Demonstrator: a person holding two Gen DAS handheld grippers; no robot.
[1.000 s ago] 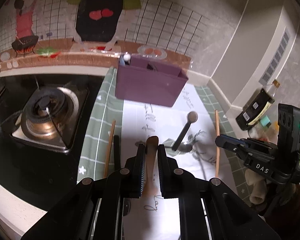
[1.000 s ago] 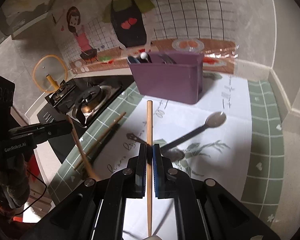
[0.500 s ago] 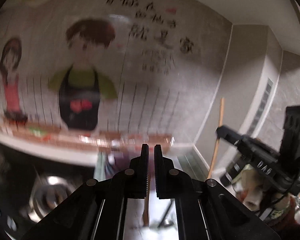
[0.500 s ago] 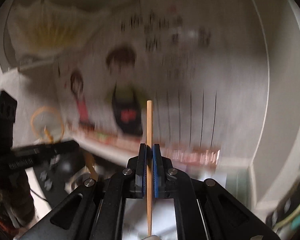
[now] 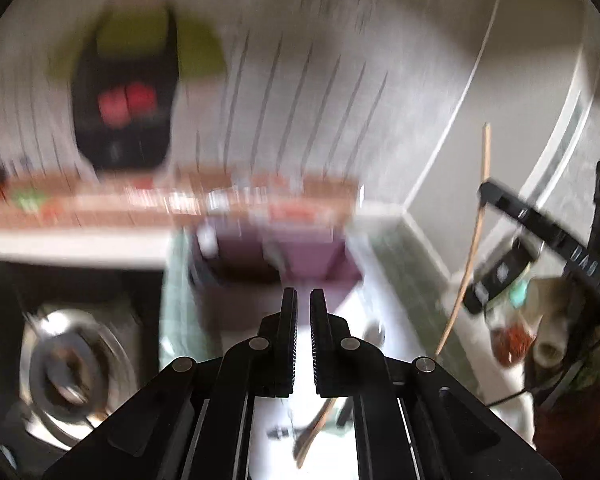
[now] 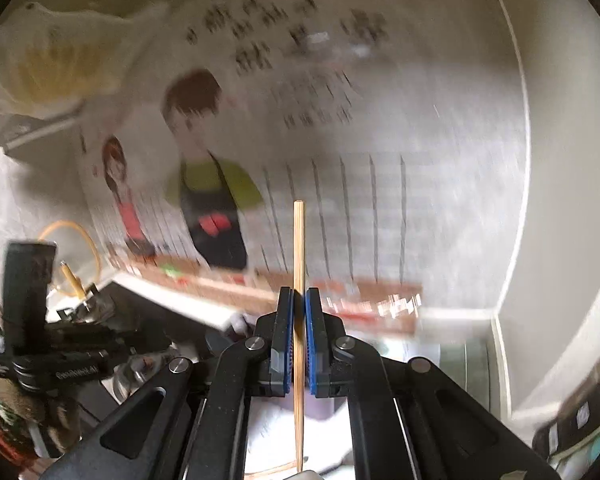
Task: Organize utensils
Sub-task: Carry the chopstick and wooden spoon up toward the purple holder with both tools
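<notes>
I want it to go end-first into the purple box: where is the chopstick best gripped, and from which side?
Grip the chopstick at its middle, as the right gripper does: pads on opposite sides of the thin straight shaft, with the shaft running along the fingers. That leaves a long free end past the fingertips to lead into the purple box.

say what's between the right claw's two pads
a wooden chopstick, clamped by the right claw, tip poking past it; right wrist view shows it
</notes>
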